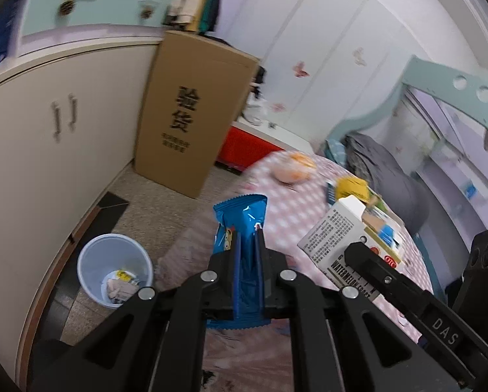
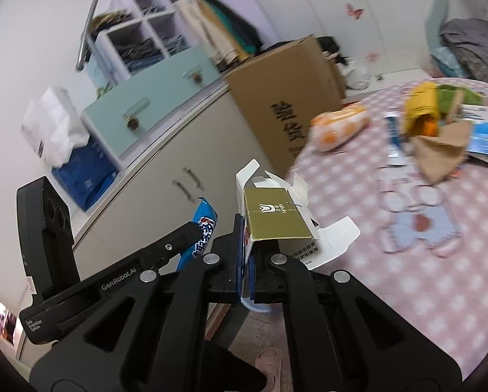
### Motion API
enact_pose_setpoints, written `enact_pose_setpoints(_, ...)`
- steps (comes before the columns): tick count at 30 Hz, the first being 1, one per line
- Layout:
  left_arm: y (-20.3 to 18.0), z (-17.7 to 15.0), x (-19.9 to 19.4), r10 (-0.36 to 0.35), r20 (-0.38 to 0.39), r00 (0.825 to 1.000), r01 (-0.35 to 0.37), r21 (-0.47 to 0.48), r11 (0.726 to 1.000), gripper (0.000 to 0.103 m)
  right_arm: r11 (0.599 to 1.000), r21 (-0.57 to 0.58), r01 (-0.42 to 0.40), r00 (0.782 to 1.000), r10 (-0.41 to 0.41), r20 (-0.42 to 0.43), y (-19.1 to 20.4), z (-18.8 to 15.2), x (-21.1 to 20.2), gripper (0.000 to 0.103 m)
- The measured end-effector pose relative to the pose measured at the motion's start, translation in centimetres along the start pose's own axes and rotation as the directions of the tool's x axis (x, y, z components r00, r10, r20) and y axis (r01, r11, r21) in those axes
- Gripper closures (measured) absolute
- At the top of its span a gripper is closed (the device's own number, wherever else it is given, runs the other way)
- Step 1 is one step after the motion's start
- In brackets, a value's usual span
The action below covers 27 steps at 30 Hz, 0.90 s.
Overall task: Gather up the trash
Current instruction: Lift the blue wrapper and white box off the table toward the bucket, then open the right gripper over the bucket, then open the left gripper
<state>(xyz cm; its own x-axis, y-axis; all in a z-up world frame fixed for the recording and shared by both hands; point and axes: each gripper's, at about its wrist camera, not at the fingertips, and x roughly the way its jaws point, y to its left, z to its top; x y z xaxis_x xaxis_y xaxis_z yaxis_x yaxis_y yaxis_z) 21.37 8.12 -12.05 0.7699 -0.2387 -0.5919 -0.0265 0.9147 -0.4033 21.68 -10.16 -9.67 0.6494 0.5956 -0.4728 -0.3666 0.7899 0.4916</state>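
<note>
The left gripper [image 1: 247, 228] is pitched downward over the bed edge, its jaws clamped on one blue wrapper [image 1: 240, 225], which stands upright between the pads. The right gripper [image 2: 244, 225] is likewise angled down, jaws pressed together on a flap of one opened white-and-gold carton [image 2: 276, 219], held above the pink dotted bedspread [image 2: 423, 277]. Each gripper is seen in the other's view: the right at the right of the left view, the left at the left of the right view. One bin [image 1: 114, 269] is noted on the floor, below and left of the wrapper, with some litter already in it. More litter remains on the bedspread: one orange-white packet [image 2: 340, 127], one yellow packet [image 2: 420, 111], one brown paper piece [image 2: 440, 150]. One tall cardboard box [image 1: 191, 111] stands against the cabinet [image 1: 64, 124].
</note>
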Motion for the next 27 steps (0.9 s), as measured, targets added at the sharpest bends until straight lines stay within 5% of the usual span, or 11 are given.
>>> enact_pose_setpoints(7,7.0,1.0,0.8,0.083,-0.009,0.996,-0.084,-0.102,0.991,0.096,0.997,-0.059,-0.040,0.991,0.032,-0.133,3.4,-0.4,7.6,0.100)
enact_pose_setpoints(15,16.7,1.5,4.6,0.218,-0.095,0.971,-0.234,-0.229,0.945,0.096,0.994,-0.102,-0.042,0.953,0.009,-0.303,5.4,-1.9,20.2,0.098)
enact_pose_setpoints(19,20.6,1.6,6.5,0.264,-0.137,0.955,-0.292,-0.267,0.918,0.095,0.995,-0.102,-0.013,0.930,-0.025,-0.367,5.3,-3.2,25.9,0.086)
enact_pose_setpoints(21,22.4,1.6,7.5,0.273,-0.162,0.948,-0.310,-0.281,0.908,0.095,0.994,-0.106,-0.005,0.926,-0.036,-0.377,5.1,-3.8,27.3,0.062)
enact_pose_setpoints(22,23.0,1.5,8.0,0.272,-0.175,0.946,-0.314,-0.286,0.905,0.095,0.994,-0.111,0.002,0.927,-0.043,-0.372,5.1,-4.1,27.6,0.036)
enact_pose_setpoints(27,24.0,1.1,10.0,0.273,-0.213,0.938,-0.327,-0.288,0.900,0.095,0.994,-0.105,0.009,0.916,-0.050,-0.398,4.5,-5.2,28.8,0.036)
